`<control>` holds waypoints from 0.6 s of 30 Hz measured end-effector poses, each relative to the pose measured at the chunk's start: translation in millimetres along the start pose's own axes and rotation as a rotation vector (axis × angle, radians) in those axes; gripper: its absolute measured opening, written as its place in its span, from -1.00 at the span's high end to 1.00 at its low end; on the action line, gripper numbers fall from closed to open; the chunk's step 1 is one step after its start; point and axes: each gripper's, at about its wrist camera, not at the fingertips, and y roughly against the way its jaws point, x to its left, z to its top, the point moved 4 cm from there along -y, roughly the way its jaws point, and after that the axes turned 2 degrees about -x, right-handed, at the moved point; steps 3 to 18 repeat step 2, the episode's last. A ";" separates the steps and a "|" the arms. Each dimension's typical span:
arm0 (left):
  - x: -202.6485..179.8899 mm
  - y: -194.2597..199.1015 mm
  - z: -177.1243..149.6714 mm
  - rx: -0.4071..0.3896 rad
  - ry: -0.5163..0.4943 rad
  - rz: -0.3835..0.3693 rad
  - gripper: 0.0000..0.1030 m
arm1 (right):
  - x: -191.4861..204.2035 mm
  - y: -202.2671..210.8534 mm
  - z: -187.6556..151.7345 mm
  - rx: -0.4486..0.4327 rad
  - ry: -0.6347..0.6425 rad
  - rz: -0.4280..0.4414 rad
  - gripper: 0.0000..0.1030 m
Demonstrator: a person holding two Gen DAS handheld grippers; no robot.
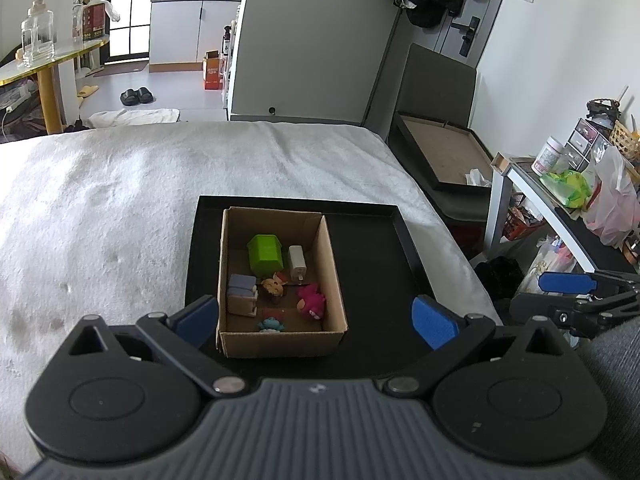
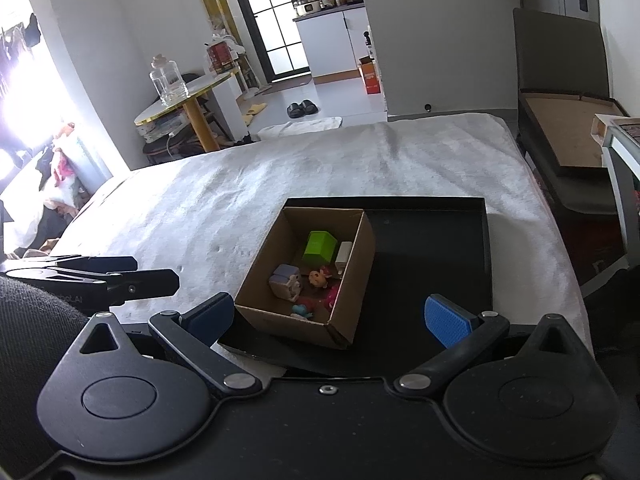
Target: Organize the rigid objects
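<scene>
A cardboard box (image 1: pixel 334 272) (image 2: pixel 354 280) stands in the left part of a black tray (image 1: pixel 380 264) (image 2: pixel 432 248) on a white towel. In the box lie a green block (image 1: pixel 265 254) (image 2: pixel 318 246), a white charger (image 1: pixel 297 263) (image 2: pixel 343 253), a grey-lilac block (image 1: pixel 241 294) (image 2: pixel 285 281), a brown figurine (image 1: pixel 273 287) (image 2: pixel 319 278), a pink toy (image 1: pixel 311 301) (image 2: pixel 332 296) and a small blue toy (image 1: pixel 271 325) (image 2: pixel 301 311). My left gripper (image 1: pixel 316 322) is open and empty, just before the box. My right gripper (image 2: pixel 330 318) is open and empty, near the box's front corner.
The white towel (image 1: pixel 120 200) (image 2: pixel 320 160) covers the bed surface. The right gripper shows at the right edge of the left view (image 1: pixel 568 292); the left gripper shows at the left edge of the right view (image 2: pixel 96 276). A cluttered rack (image 1: pixel 580 184) stands right. A dark chair (image 2: pixel 560 92) stands beyond.
</scene>
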 end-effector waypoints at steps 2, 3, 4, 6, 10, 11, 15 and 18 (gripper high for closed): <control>-0.4 -0.2 0.0 0.000 0.000 -0.003 -0.98 | -0.4 0.5 0.3 0.000 0.002 -0.007 -1.00; -0.4 -0.2 0.0 0.000 0.000 -0.003 -0.98 | -0.4 0.5 0.3 0.000 0.002 -0.007 -1.00; -0.4 -0.2 0.0 0.000 0.000 -0.003 -0.98 | -0.4 0.5 0.3 0.000 0.002 -0.007 -1.00; -0.4 -0.2 0.0 0.000 0.000 -0.003 -0.98 | -0.4 0.5 0.3 0.000 0.002 -0.007 -1.00; -0.4 -0.2 0.0 0.000 0.000 -0.003 -0.98 | -0.4 0.5 0.3 0.000 0.002 -0.007 -1.00; -0.4 -0.2 0.0 0.000 0.000 -0.003 -0.98 | -0.4 0.5 0.3 0.000 0.002 -0.007 -1.00; -0.4 -0.2 0.0 0.000 0.000 -0.003 -0.98 | -0.4 0.5 0.3 0.000 0.002 -0.007 -1.00; -0.4 -0.2 0.0 0.000 0.000 -0.003 -0.98 | -0.4 0.5 0.3 0.000 0.002 -0.007 -1.00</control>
